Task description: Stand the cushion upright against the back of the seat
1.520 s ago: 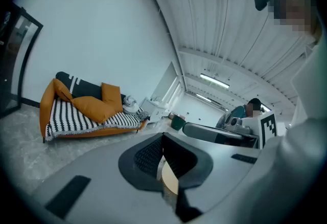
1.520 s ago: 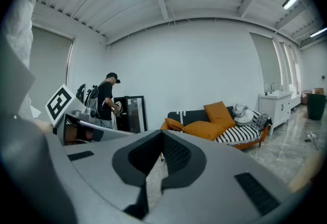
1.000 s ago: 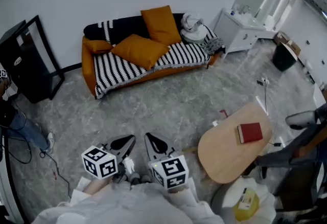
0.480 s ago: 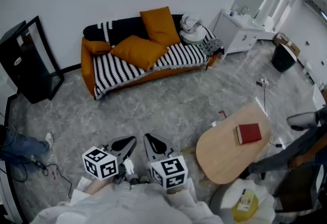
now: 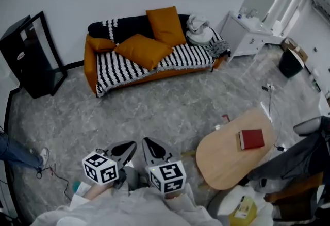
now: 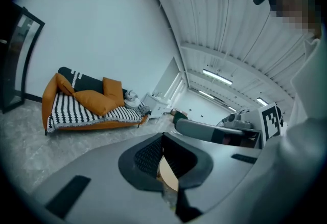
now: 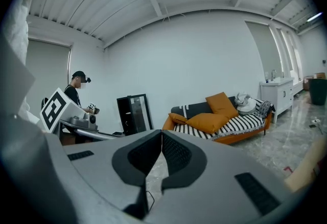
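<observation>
An orange sofa (image 5: 91, 69) with a black-and-white striped cover stands against the far wall. One orange cushion (image 5: 143, 50) lies flat on the seat, also seen from the left gripper view (image 6: 94, 101) and the right gripper view (image 7: 209, 121). A second orange cushion (image 5: 165, 25) leans upright on the backrest. A small one (image 5: 100, 44) rests by the left arm. My left gripper (image 5: 125, 148) and right gripper (image 5: 151, 146) hover side by side over the floor, far from the sofa. Both are shut and hold nothing, as their own views show for the left gripper (image 6: 162, 136) and the right gripper (image 7: 162, 133).
A round wooden table (image 5: 227, 160) with a red book (image 5: 251, 138) stands at the right, beside a dark chair (image 5: 304, 152). A black cabinet (image 5: 31, 60) is left of the sofa, a white cabinet (image 5: 247, 36) to its right. A person's leg (image 5: 15, 150) and a cable show at the left edge.
The person at the left edge has moved further out of the head view. The head view has shifted slightly. Both grippers stay shut in about the same place.
</observation>
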